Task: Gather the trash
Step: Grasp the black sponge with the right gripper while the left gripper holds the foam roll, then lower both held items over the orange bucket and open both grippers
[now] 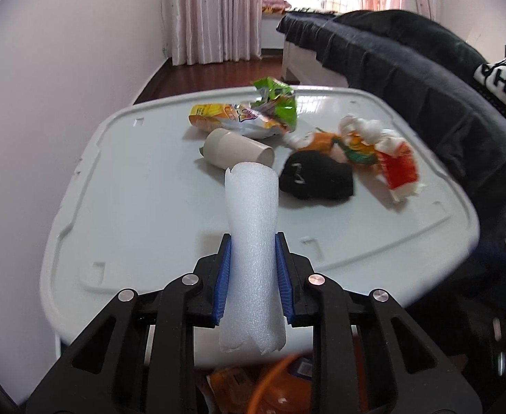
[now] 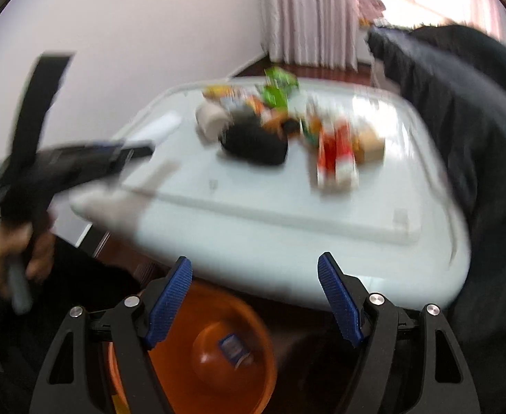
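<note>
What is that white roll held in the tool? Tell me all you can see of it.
The foam roll is a white tube of what looks like thin packing foam, finely pebbled, with ragged torn edges at both ends. It stands roughly upright in the left wrist view, leaning slightly, clamped at mid-length between the blue pads of the left tool, which alone touch it. It hangs over the near edge of the white table. Below its lower end something orange shows.

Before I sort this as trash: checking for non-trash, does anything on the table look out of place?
Yes. A black cap-like cloth item lies among the crumpled snack wrappers and the tipped-over paper cup on the white table; it looks like clothing, not litter.
</note>
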`<state>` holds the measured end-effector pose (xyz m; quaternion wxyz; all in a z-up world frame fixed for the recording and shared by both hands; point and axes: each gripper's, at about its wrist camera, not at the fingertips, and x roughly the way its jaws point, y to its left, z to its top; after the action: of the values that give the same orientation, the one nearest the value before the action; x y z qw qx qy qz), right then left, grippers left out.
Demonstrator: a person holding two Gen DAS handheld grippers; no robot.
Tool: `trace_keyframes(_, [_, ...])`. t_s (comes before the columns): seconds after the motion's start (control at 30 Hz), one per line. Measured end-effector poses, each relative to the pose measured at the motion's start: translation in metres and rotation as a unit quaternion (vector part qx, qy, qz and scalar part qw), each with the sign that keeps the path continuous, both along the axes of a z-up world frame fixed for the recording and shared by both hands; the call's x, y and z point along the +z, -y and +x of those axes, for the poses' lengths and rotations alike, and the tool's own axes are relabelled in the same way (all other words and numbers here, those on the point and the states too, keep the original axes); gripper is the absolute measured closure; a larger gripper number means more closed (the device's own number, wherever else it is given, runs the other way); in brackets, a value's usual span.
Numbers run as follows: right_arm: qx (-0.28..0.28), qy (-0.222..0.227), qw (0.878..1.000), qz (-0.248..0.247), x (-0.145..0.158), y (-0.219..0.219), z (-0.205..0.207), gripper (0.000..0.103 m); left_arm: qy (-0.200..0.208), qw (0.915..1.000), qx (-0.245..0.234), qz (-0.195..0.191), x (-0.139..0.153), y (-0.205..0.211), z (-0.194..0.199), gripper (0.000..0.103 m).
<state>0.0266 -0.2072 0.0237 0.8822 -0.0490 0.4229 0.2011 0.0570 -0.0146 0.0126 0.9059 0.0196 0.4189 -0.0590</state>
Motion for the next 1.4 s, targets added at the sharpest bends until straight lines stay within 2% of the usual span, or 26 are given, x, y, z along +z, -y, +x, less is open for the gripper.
trace_keyframes(0.13, [0.026, 0.021, 0.999, -0.01, 0.01, -0.013, 0.036, 0.029, -0.002, 0.9999, 0.012, -0.012, 0.001, 0.001, -0.034, 0.079])
trace_keyframes(0.3, [0.069, 0.025, 0.997, -0.037, 0.003, -0.041, 0.081, 0.029, -0.002, 0.9995, 0.028, -0.016, -0.011, -0.004, -0.047, 0.079])
trace_keyframes(0.47, [0.118, 0.018, 0.989, -0.092, -0.018, -0.075, 0.119, 0.029, -0.001, 0.9988, 0.042, -0.027, -0.014, -0.015, -0.05, 0.079])
trace_keyframes(0.63, [0.12, -0.011, 0.986, -0.118, -0.045, -0.09, 0.153, 0.029, -0.006, 0.9985, 0.047, -0.027, -0.019, -0.018, -0.049, 0.079])
trace_keyframes(0.67, [0.12, -0.015, 0.985, -0.122, -0.049, -0.093, 0.155, 0.03, -0.005, 0.9986, 0.047, -0.025, -0.02, -0.018, -0.049, 0.079])
trace_keyframes(0.73, [0.124, -0.023, 0.984, -0.126, -0.057, -0.098, 0.161, 0.049, -0.004, 0.9986, 0.045, -0.026, -0.02, -0.018, -0.049, 0.079])
trace_keyframes(0.77, [0.119, -0.018, 0.985, -0.127, -0.058, -0.1, 0.162, 0.05, -0.004, 0.9987, 0.045, -0.026, -0.02, -0.017, -0.049, 0.079])
trace_keyframes(0.93, [0.096, -0.011, 0.987, -0.125, -0.056, -0.103, 0.157, 0.06, -0.003, 0.9986, 0.044, -0.028, -0.02, -0.017, -0.05, 0.079])
trace_keyframes(1.1, [0.093, -0.004, 0.991, -0.097, -0.042, -0.094, 0.132, 0.061, 0.0, 0.9987, 0.043, -0.029, -0.02, -0.017, -0.053, 0.079])
trace_keyframes(1.27, [0.084, 0.006, 0.995, -0.046, -0.015, -0.068, 0.084, 0.061, 0.009, 0.9987, 0.041, -0.027, -0.015, -0.016, -0.059, 0.079])
trace_keyframes(1.4, [0.055, 0.005, 0.998, -0.001, 0.005, -0.042, 0.035, 0.061, 0.018, 0.999, 0.033, -0.025, -0.006, -0.011, -0.068, 0.079])
